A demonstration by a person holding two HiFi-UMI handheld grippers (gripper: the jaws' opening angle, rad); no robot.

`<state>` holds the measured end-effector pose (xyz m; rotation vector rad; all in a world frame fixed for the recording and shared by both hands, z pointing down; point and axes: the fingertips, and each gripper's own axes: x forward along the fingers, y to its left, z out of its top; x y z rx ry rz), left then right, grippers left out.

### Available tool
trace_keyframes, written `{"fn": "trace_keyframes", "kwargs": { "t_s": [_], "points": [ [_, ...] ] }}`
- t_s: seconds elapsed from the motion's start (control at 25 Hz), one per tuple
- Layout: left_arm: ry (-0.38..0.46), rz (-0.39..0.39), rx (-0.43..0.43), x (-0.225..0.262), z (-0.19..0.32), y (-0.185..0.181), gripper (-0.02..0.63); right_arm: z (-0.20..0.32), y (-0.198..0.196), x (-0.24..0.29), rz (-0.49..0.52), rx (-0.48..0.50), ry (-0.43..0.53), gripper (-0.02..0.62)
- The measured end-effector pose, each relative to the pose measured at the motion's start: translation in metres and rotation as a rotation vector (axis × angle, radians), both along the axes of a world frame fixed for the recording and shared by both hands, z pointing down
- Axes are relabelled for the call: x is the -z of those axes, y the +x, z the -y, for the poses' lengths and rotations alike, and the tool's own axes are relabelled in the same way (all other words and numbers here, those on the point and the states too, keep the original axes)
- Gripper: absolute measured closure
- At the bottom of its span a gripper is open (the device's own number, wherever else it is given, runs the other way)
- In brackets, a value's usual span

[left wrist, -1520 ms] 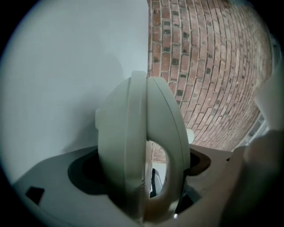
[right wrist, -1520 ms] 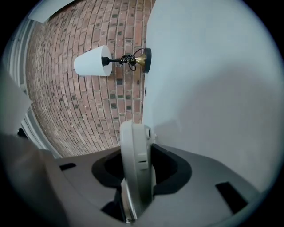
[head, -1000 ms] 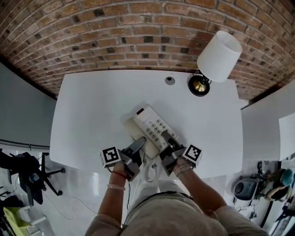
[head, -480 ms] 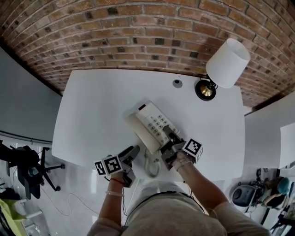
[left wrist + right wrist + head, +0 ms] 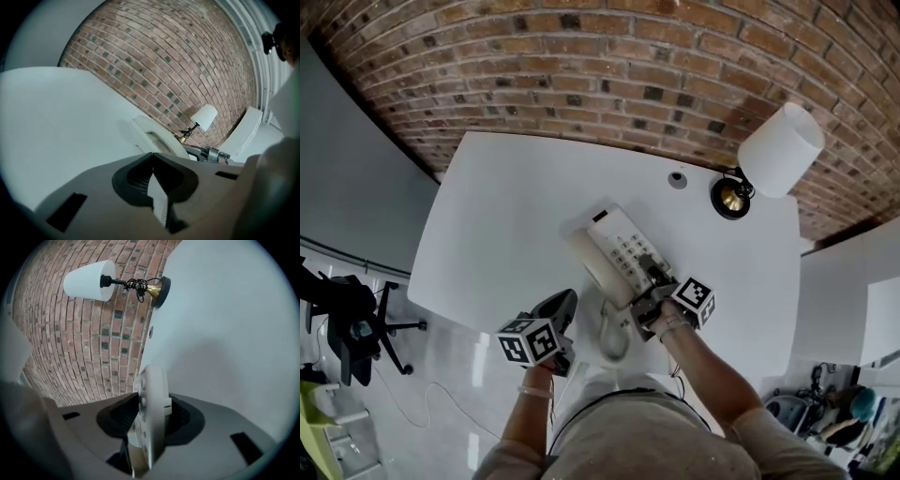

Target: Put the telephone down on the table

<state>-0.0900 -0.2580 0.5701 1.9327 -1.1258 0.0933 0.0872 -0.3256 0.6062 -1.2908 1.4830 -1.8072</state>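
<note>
Currently I have both forearms stretched out from the body over the near edge of the table (image 5: 506, 216). My left gripper (image 5: 564, 300) sits at that edge, tipped a little downward and aimed far-right toward the telephone (image 5: 619, 246), but apart from it. Its jaws have just been closing and now meet with nothing between them. My right forearm comes in from the near right, and the right gripper (image 5: 654, 279) points far-left onto the telephone's near right end. Its jaws have just opened a touch, yet they are clamped on the telephone, one on the keypad face and one on the back.

From the head view I see the telephone lying slantwise at the near middle of the table, keypad up, with its cord (image 5: 614, 337) looping off the near edge. A lamp (image 5: 778, 150) stands at the far right corner by the brick wall (image 5: 581, 66).

Only the left gripper view shows me the left gripper (image 5: 153, 164) with its tips touching, and the telephone (image 5: 154, 138) low on the table beyond. Only the right gripper view shows the telephone (image 5: 152, 380) edge-on inside the right gripper (image 5: 151, 401). Whether its base is fully down I cannot tell.
</note>
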Motion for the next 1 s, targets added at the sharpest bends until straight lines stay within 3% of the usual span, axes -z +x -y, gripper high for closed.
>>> {"fn": "trace_keyframes", "kwargs": {
  "t_s": [0.2,0.64,1.0],
  "points": [
    [0.089,0.128,-0.029,0.011,0.007,-0.005,0.600,0.002,-0.001,0.000,-0.038,0.019,-0.034,0.430],
    [0.100,0.095,-0.026,0.018,0.002,-0.001,0.600,0.011,0.002,0.004,-0.127,0.072,-0.153,0.410],
    [0.104,0.081,-0.006,0.021,-0.001,-0.008,0.600,-0.002,0.009,-0.010,-0.142,0.089,-0.248,0.360]
  ]
}}
